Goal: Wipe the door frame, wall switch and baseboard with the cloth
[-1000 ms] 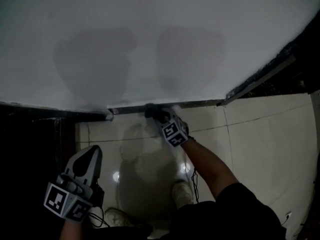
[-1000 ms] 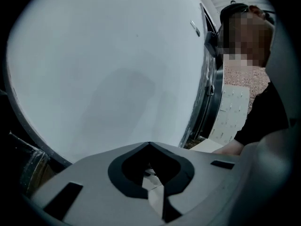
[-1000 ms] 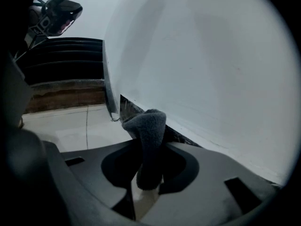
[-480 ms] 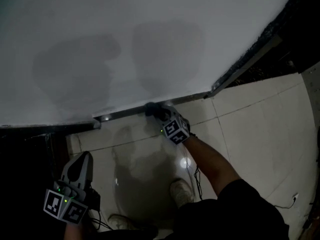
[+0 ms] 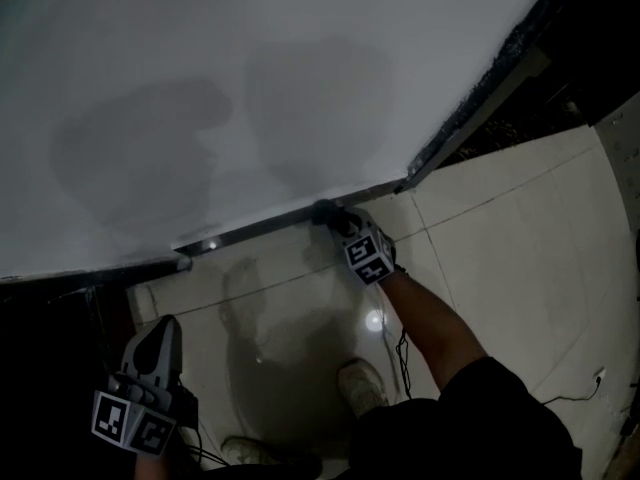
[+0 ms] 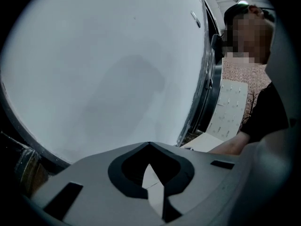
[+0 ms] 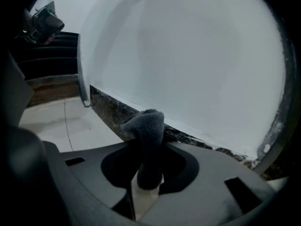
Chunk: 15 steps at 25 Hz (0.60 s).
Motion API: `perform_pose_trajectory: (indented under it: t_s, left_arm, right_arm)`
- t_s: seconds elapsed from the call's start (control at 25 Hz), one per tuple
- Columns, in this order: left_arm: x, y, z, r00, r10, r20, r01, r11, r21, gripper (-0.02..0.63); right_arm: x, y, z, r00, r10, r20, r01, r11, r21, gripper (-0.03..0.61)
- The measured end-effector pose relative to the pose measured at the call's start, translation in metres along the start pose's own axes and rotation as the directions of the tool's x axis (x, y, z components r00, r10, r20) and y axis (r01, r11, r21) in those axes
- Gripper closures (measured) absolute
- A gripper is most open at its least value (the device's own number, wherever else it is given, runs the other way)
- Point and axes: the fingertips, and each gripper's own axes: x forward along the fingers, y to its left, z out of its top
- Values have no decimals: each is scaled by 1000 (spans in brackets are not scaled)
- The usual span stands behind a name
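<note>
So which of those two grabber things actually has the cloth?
The right gripper, up against the baseboard: its jaws pinch a dark grey cloth. The left gripper hangs low, jaws together on nothing.

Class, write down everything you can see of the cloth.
The cloth is dark grey and fleecy, bunched into a thick folded wad. It stands upright, clamped between the fingers of the right gripper. Its rounded end pokes toward the dark baseboard under the white wall, and seems to touch it in the head view.
</note>
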Motion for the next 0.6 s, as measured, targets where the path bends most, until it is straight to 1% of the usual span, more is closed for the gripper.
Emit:
perform_pose_trajectory:
  t_s: [0.12, 0.28, 0.4, 0.6]
  left_arm:
    - [3, -1, 0, 1000, 7, -2, -7, 1000, 10, 621]
    - [7, -2, -6, 999, 9, -31, -8, 999, 39, 621]
    - [7, 1, -8, 999, 31, -45, -28, 998, 57, 621]
    - [6, 8, -24, 995, 39, -92, -37, 999, 18, 621]
  right_arm:
    - [-5, -21, -12, 999, -36, -1, 36, 998, 45, 486]
    - [-15, -47, -25, 997, -81, -14, 82, 993, 84, 486]
    - [-20, -64, -31, 994, -106, -23, 108, 988, 108, 486]
    - [-24, -84, -42, 991, -132, -27, 135, 981, 138, 486]
